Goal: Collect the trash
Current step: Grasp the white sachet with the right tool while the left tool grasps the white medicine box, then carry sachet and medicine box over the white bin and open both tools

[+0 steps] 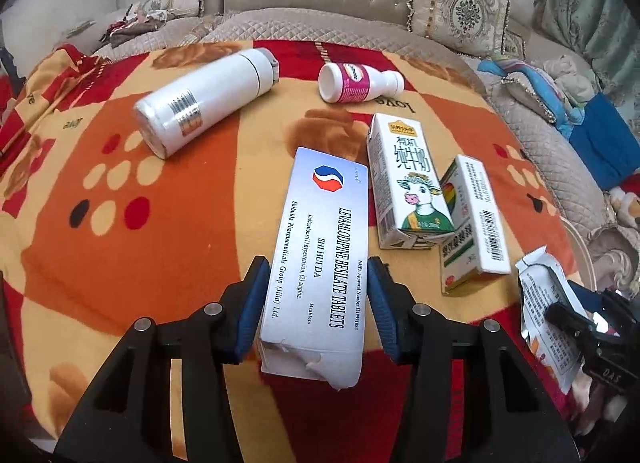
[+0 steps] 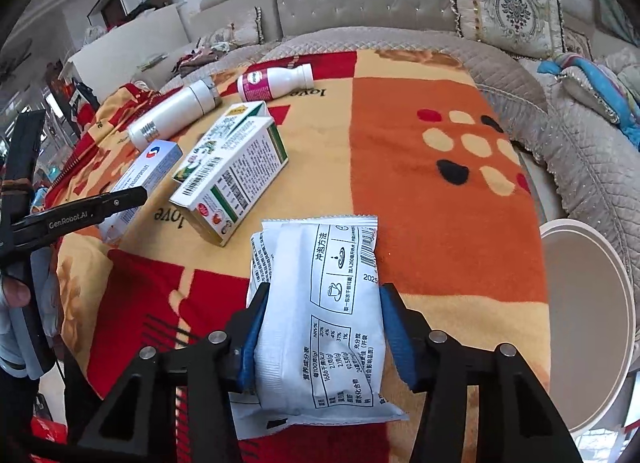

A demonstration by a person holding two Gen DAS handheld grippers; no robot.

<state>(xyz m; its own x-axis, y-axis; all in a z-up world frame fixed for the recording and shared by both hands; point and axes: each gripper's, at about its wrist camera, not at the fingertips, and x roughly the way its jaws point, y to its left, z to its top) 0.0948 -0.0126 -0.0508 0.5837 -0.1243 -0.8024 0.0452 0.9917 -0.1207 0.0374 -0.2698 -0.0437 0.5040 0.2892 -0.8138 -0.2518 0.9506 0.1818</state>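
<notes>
The left gripper (image 1: 316, 303) is clamped on a grey tablet box (image 1: 320, 263), its blue pads (image 1: 252, 307) pressed to the box's 2 long sides, and the box's torn near end hangs clear of the blanket (image 1: 120, 223). The right gripper (image 2: 322, 327) is clamped on a white sachet (image 2: 320, 319), with the packet squeezed between its pads (image 2: 394, 329). Still lying on the orange, red and cream blanket are a milk carton (image 1: 404, 183) and a small green-edged box (image 1: 474, 223), touching each other just beside the tablet box, plus a white flask (image 1: 200, 99) and a small pink-labelled bottle (image 1: 360, 83) farther back, both on their sides. A white bin (image 2: 588, 303) stands at the blanket's right edge, beside the right gripper.
</notes>
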